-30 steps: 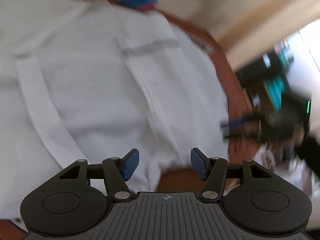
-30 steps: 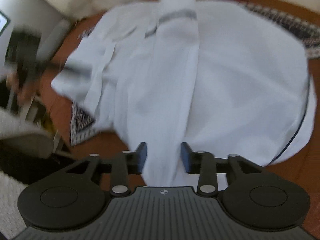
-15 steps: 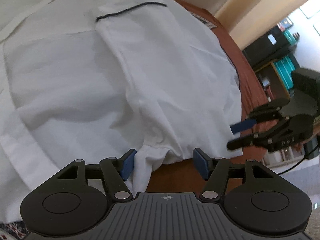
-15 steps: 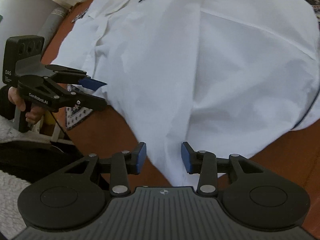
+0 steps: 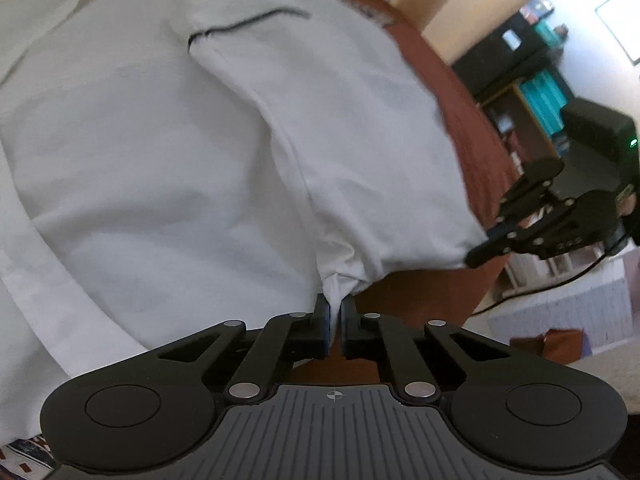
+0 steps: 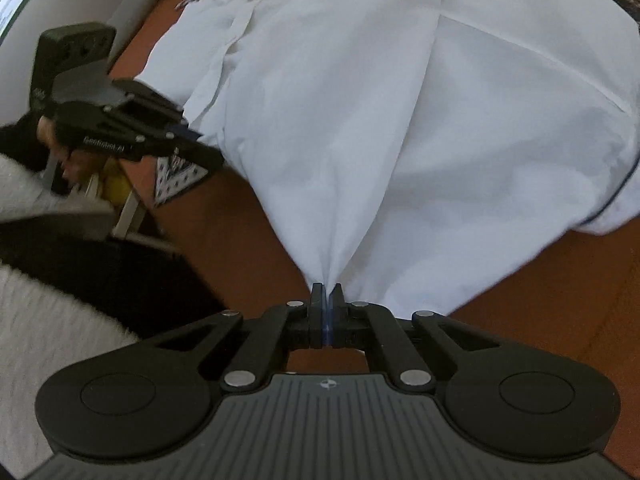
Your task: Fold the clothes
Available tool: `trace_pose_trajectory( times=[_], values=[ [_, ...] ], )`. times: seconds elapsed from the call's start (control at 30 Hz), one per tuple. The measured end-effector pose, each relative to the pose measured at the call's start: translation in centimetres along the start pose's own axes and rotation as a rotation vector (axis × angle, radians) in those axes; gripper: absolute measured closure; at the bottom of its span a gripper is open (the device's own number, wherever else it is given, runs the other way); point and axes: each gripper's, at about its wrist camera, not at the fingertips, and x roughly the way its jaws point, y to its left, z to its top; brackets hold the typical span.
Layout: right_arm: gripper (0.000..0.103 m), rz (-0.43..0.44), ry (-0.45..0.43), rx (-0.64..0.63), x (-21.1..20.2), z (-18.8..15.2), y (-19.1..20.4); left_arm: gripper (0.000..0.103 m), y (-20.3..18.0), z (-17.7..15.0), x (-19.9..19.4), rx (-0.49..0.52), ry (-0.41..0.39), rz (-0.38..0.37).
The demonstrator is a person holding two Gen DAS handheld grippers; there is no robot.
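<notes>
The white shirt (image 5: 168,152) lies spread across the brown table (image 6: 224,224), its near hem toward me, a dark-piped cuff (image 5: 244,24) folded in on top. Half a second ago that hem sat loose between spread pads on both sides; now it is gathered to a point at each pinch, with creases fanning up from both, so I read the grab as made and the fold as ready to start (nothing has been lifted over yet).

The left hand-held gripper (image 5: 335,312) has its pads drawn together on a small bunch of the hem. A sliver of daylight shows between the black fingers lower down, but the cloth at the tips is clearly nipped.

The right hand-held gripper (image 6: 327,294) is pressed tight on the other hem corner, and the fabric rises from it in a narrow cone.

Each wrist view catches the other tool at the shirt's edge, tips at the cloth. A patterned cloth (image 6: 174,176) peeks out under the shirt beside the left one.

From here I'd judge the next move is to carry both corners up and away toward the collar end together, keeping the hem taut between them.
</notes>
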Motion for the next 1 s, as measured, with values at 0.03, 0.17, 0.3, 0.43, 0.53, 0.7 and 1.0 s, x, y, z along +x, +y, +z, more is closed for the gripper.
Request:
trace_pose_trajectory(
  times=[0.03, 0.17, 0.3, 0.43, 0.53, 0.7, 1.0],
  values=[
    [0.102, 0.004, 0.018, 0.003, 0.3, -0.2, -0.1, 0.103, 0.2, -0.3, 0.7, -0.004, 0.018, 0.008],
    [0.102, -0.014, 0.082, -0.004, 2.7, -0.8, -0.1, 0.091, 1.2, -1.0, 2.7, -0.072, 0.042, 0.047],
    [0.097, -0.014, 0.077, 0.024, 3.2, -0.9, -0.8, 0.058, 1.3, -0.9, 1.1, -0.112, 0.03, 0.047],
    [0.064, -0.044, 0.023, 0.007, -0.6, 0.0, -1.0, 0.044, 0.6, 0.2, -3.4, -0.089, -0.034, 0.014],
    [0.052, -0.086, -0.138, 0.025, -5.9, 1.9, -1.3, 0.038, 0.8, 2.6, -6.8, -0.068, -0.134, -0.009],
    [0.034, -0.227, -0.423, 0.08, -12.4, 6.6, -3.0, 0.032, 2.0, 10.5, -8.1, -0.098, -0.329, -0.015],
    [0.028, -0.29, -0.445, 0.182, -11.7, 14.5, -11.1, 0.031, 3.1, 20.1, -4.1, -0.189, -0.336, -0.024]
  ],
)
